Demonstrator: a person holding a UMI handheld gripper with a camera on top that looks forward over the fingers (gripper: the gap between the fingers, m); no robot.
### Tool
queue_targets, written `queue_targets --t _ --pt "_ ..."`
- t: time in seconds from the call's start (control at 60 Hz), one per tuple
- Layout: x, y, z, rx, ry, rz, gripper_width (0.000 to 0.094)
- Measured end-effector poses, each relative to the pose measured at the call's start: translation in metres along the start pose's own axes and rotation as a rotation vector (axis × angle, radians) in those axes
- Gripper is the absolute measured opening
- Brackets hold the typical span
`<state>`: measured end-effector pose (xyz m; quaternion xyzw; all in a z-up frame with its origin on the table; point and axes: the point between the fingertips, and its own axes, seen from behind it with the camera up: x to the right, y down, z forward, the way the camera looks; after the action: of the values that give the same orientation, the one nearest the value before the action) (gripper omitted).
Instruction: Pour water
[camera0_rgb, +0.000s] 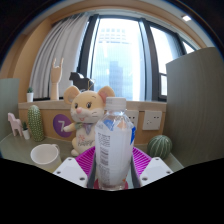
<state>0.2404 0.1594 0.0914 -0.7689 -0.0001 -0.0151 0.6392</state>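
Observation:
A clear plastic water bottle (114, 145) with a white label and a pale cap stands upright between my fingers. Both magenta pads (85, 160) press on its sides, so my gripper (113, 172) is shut on it. The bottle's base sits low between the fingers and its cap reaches up in front of the plush mouse. A white bowl (45, 154) rests on the table to the left, ahead of the fingers.
A plush mouse (87, 115) sits on the table just behind the bottle. A green cactus ornament (36, 123) stands at the left and a green ball cactus (160, 147) at the right. A grey partition (195, 100) rises at the right. A window lies beyond.

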Motion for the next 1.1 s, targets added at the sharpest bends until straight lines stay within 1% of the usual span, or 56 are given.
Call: queue_targets --t 0.05,0.083,0.183,0.2,0.25,0.417,0.567,0.667,0.833,1.1 --pt "0.001 0.006 -0.001 -0.028 0.001 0.011 0.0566" --pt "0.003 0.012 -0.003 -0.055 0.011 0.015 0.0616" --pt "0.005 0.024 -0.015 -0.083 0.027 0.022 0.0849" --pt "0.005 0.025 -0.018 -0.085 0.031 0.024 0.0875" --pt "0.003 0.03 -0.033 -0.09 0.037 0.036 0.0842" --pt "-0.023 0.041 -0.102 -0.097 0.025 0.053 0.0857" --pt "-0.081 0.043 -0.169 -0.096 -0.058 0.067 0.0856" --pt "-0.123 0.045 -0.209 -0.118 -0.124 0.094 0.0857" --pt "-0.168 0.03 -0.264 -0.139 -0.174 0.127 0.0858" --pt "-0.196 -0.014 -0.324 -0.085 -0.181 0.044 0.0857"
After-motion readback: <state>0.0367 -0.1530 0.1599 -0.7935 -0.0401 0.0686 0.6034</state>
